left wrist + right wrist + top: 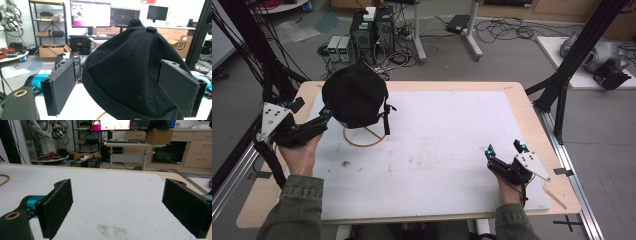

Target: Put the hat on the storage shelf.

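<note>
A black cap [354, 95] sits on a thin wooden ring stand [362, 141] at the back left of the white mat. My left gripper [312, 109] is open just left of the cap. In the left gripper view the cap [132, 67] looms close ahead, between and beyond the two black pads [61, 87], which hold nothing. My right gripper [504, 148] rests open near the right front of the mat, far from the cap, with only bare mat between its jaws [120, 207].
The white mat [437, 145] covers a wooden table [532, 125]. A small patch of crumbs [346, 163] lies on the mat. Black frame posts [562, 80] stand at both sides. Computer boxes and cables [372, 35] lie on the floor beyond the far edge.
</note>
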